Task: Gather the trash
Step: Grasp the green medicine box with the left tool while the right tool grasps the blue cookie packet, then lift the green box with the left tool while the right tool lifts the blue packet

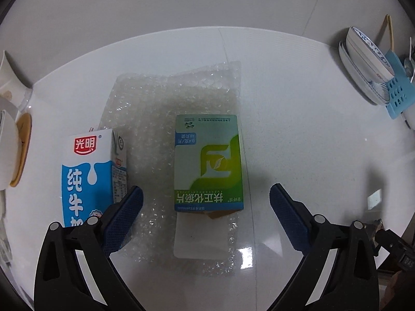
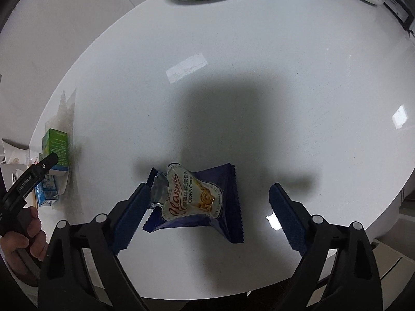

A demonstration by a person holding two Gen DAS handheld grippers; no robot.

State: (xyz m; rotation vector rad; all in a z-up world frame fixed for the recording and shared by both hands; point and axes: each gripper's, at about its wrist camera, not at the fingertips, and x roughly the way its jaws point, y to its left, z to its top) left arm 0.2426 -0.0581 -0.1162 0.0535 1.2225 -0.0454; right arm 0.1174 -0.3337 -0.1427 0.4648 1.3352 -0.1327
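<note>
— Right wrist view first: where is the trash?
— Between the fingers of the right gripper (image 2: pixel 207 197) lies a blue cookie wrapper (image 2: pixel 197 202) on the white table (image 2: pixel 259 90); its torn edge touches the left finger; the jaws stand wide, holding nothing.
— And the left gripper (image 1: pixel 206 202)?
— Wide open too, empty; a green box (image 1: pixel 208 162) lies flat between and just ahead of its fingers, on bubble wrap (image 1: pixel 155 108); a milk carton (image 1: pixel 90 176) stands just beside the left finger; stacked dishes (image 1: pixel 365 62) and a blue rack (image 1: pixel 396 88) sit far right.
</note>
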